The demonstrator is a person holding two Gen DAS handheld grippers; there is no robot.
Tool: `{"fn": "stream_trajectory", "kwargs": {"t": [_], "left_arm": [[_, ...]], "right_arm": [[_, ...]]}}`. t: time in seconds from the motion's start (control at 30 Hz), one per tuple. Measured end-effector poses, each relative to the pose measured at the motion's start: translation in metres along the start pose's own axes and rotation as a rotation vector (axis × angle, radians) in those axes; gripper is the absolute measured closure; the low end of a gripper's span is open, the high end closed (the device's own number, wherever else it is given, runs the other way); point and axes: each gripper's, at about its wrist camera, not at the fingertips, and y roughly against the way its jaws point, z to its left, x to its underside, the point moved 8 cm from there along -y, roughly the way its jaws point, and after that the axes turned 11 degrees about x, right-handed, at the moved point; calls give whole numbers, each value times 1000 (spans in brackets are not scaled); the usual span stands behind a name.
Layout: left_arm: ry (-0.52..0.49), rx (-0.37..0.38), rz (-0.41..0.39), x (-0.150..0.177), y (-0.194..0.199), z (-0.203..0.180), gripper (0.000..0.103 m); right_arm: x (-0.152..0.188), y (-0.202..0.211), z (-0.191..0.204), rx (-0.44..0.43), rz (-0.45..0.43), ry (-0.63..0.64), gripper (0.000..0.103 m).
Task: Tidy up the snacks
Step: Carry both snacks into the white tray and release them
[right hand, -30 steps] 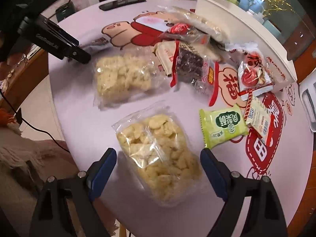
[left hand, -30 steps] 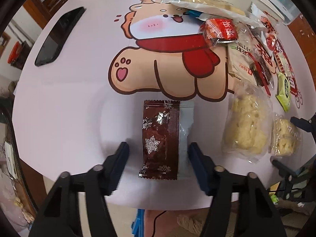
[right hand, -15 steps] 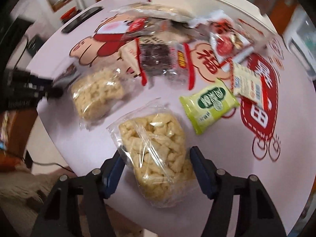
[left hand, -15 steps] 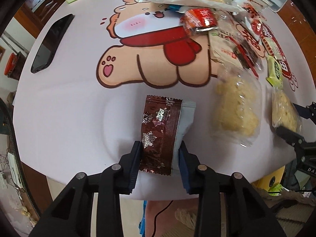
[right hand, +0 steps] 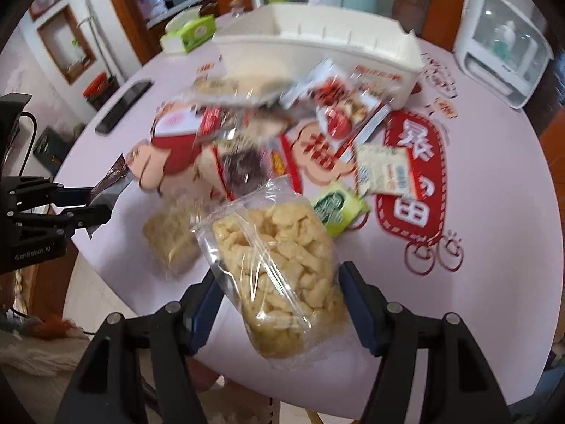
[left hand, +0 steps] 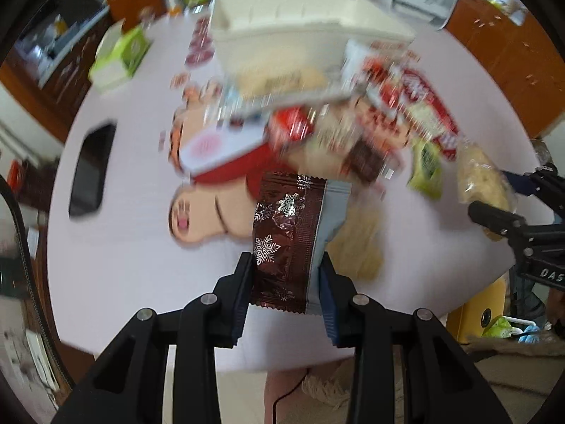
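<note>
**Snacks gripped in both claws above the round table**

Snacks fill both grippers. The left gripper (left hand: pixel 286 282) is closed on a brown snowflake wrapper (left hand: pixel 287 233), its pads pressing the packet's two long edges near the lower end. The packet's long axis runs straight away from the camera, toward the white bin (left hand: pixel 303 31) at the far side of the table (left hand: pixel 123 247). Silver snowflakes are printed on the brown face; a pale grey strip runs down its right edge. No lettering on it can be read.

The right gripper (right hand: pixel 279 304) is clamped on a clear bag of yellow puffs (right hand: pixel 279 268), held by its lower half, with the bag's long axis tilted up and to the left, its sealed top toward the snack pile. The bag carries no visible label.

From the right wrist view, the left gripper's body at the left edge reads "GenRobot.AI". On the table's printed cover a large red Chinese character sits in a scalloped badge (right hand: pixel 317 145), and further characters fill a red cart-shaped panel (right hand: pixel 416 176). A green packet (right hand: pixel 339 208) with a round green logo lies just beside the held bag; its writing is too blurred to read. A black phone (left hand: pixel 91 169) lies well apart on the left.
</note>
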Motion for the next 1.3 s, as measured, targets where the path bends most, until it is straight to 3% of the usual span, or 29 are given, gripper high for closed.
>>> {"fn": "stream_trajectory", "kwargs": {"t": [0.23, 0.47, 1.03, 1.3], "left_arm": [[-64, 35, -91, -68, 23, -11, 69], [-103, 34, -133, -117, 26, -4, 69], [-139, -15, -219, -249, 16, 29, 69], [-120, -23, -234, -287, 3, 37, 69]], "right_arm": [[-42, 20, -10, 17, -68, -72, 37], [-81, 29, -25, 27, -107, -135, 37], [-202, 17, -64, 111, -174, -259, 37], [-241, 0, -83, 124, -180, -330, 37]]}}
